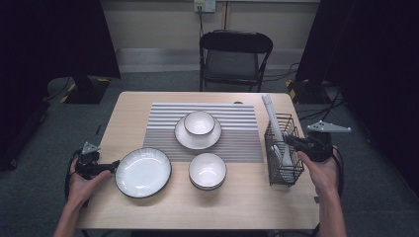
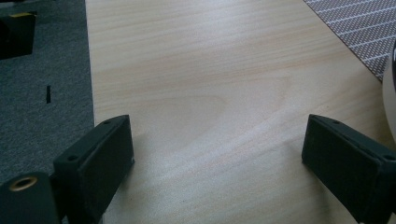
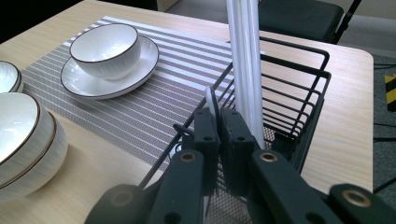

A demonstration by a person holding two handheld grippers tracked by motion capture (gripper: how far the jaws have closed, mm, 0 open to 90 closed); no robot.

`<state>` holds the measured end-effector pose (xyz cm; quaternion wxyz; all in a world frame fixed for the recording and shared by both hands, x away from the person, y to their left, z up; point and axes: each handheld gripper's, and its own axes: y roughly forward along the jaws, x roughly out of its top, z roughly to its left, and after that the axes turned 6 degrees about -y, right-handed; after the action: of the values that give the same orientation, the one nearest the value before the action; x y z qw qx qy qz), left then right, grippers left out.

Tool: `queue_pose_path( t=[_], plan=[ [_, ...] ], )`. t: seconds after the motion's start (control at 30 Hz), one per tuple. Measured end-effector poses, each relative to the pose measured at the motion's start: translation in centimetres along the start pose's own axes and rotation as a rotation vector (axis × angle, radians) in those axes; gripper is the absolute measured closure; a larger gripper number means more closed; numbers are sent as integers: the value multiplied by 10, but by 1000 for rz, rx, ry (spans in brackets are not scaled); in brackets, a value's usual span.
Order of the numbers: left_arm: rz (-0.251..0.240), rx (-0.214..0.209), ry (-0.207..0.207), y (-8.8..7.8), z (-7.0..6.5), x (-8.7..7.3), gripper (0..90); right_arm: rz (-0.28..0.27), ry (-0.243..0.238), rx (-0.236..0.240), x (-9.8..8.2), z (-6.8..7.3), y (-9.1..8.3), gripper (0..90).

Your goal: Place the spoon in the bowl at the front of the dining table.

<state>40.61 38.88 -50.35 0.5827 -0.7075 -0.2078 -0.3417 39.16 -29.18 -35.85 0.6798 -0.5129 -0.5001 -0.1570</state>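
Observation:
A black wire basket (image 1: 291,174) stands on the table's right side with long white sticks (image 1: 271,111) leaning out of it. My right gripper (image 1: 288,140) reaches over the basket's rim, and in the right gripper view it (image 3: 219,114) is shut on the thin flat handle of a white utensil (image 3: 211,100) inside the basket (image 3: 308,84), beside the white sticks (image 3: 243,56). My left gripper (image 1: 114,165) rests low at the table's left edge, just left of a white plate (image 1: 143,172). In its own view the left gripper (image 2: 217,149) is open over bare wood.
A striped placemat (image 1: 163,123) holds a white bowl (image 1: 199,123) on a saucer (image 1: 185,136). A second white bowl (image 1: 207,170) sits in front of it, near the plate. A black folding chair (image 1: 235,54) stands behind the table.

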Motion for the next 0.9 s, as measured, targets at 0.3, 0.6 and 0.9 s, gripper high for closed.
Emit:
queue_pose_path(
  t=[0.3,0.6,0.9],
  plan=[
    [0,0,0,0,0,0,84,-50,12,-4,7,2,-5,862],
    [0,0,0,0,0,0,84,-75,1,-6,17,6,-9,863],
    [0,1,0,0,0,0,84,-98,-1,-9,24,7,-13,864]
  ],
)
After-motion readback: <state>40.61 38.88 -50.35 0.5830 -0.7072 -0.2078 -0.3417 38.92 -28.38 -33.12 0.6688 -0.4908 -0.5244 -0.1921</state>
